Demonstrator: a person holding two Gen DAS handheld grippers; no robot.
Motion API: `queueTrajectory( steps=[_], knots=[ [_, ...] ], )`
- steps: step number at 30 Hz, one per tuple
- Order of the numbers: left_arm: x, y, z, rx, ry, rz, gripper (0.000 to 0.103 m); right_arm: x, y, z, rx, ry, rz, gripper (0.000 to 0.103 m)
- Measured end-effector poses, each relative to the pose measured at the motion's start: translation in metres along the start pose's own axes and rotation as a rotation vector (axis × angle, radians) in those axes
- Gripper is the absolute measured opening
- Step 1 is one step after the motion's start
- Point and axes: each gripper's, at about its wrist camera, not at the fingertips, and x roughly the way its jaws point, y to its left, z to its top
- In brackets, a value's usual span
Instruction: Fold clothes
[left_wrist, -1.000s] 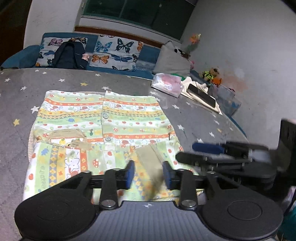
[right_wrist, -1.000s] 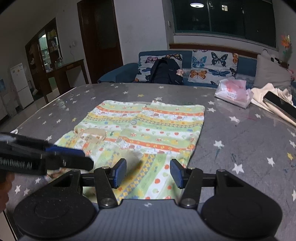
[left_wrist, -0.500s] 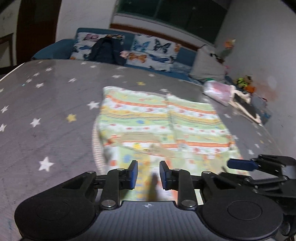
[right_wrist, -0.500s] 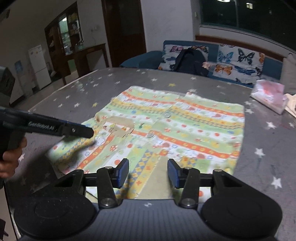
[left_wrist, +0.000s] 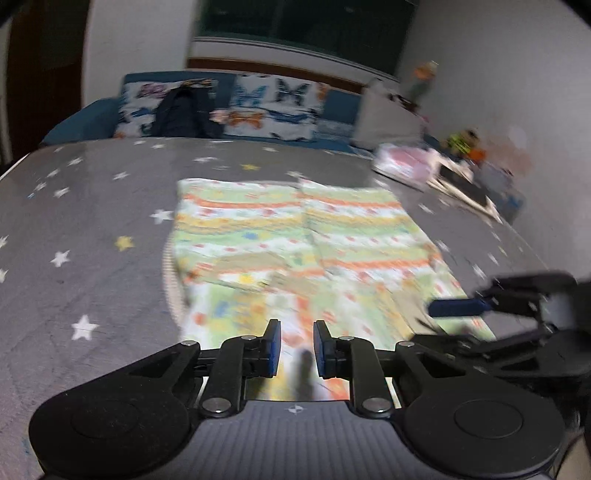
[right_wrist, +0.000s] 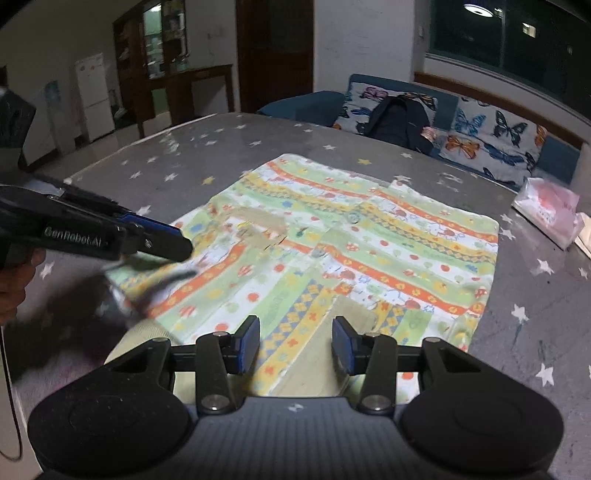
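Observation:
A small striped, patterned shirt lies flat on the grey star-print table, also in the right wrist view, with its near part folded over. My left gripper hovers over the shirt's near edge, jaws a little apart and empty. It shows in the right wrist view at the shirt's left corner. My right gripper is open and empty over the shirt's near edge. It shows at the right in the left wrist view.
A pink tissue pack and a cloth with a phone lie at the table's far right. A sofa with butterfly cushions and a dark backpack stands behind the table.
My left gripper has swung to the shirt's left side and its view has turned right again. My right gripper has shifted left along the near edge. Both stay empty.

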Motion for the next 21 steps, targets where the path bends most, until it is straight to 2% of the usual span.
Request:
queueTrajectory(
  steps=[4, 11, 13, 16, 18, 21],
  knots=[
    [0.008, -0.022, -0.015, 0.087, 0.036, 0.013, 0.021, 0.001, 0.008, -0.011, -0.035, 0.012, -0.014, 0.044],
    [0.01, -0.03, -0.021, 0.11, 0.048, 0.042, 0.026, -0.008, 0.013, -0.017, -0.039, 0.0, -0.006, 0.044],
    [0.006, -0.031, -0.021, 0.1, 0.053, 0.04, 0.03, -0.007, 0.015, -0.022, -0.045, 0.005, -0.01, 0.044],
    [-0.003, -0.033, -0.022, 0.092, 0.061, 0.049, 0.041, -0.016, 0.016, -0.024, -0.05, -0.01, -0.01, 0.045],
    [-0.012, -0.035, -0.024, 0.091, 0.068, 0.063, 0.046, -0.025, 0.016, -0.025, -0.07, -0.018, -0.022, 0.052],
    [-0.025, -0.039, -0.029, 0.069, 0.086, 0.057, 0.048, -0.037, 0.015, -0.031, -0.1, -0.018, -0.044, 0.054]
  ],
)
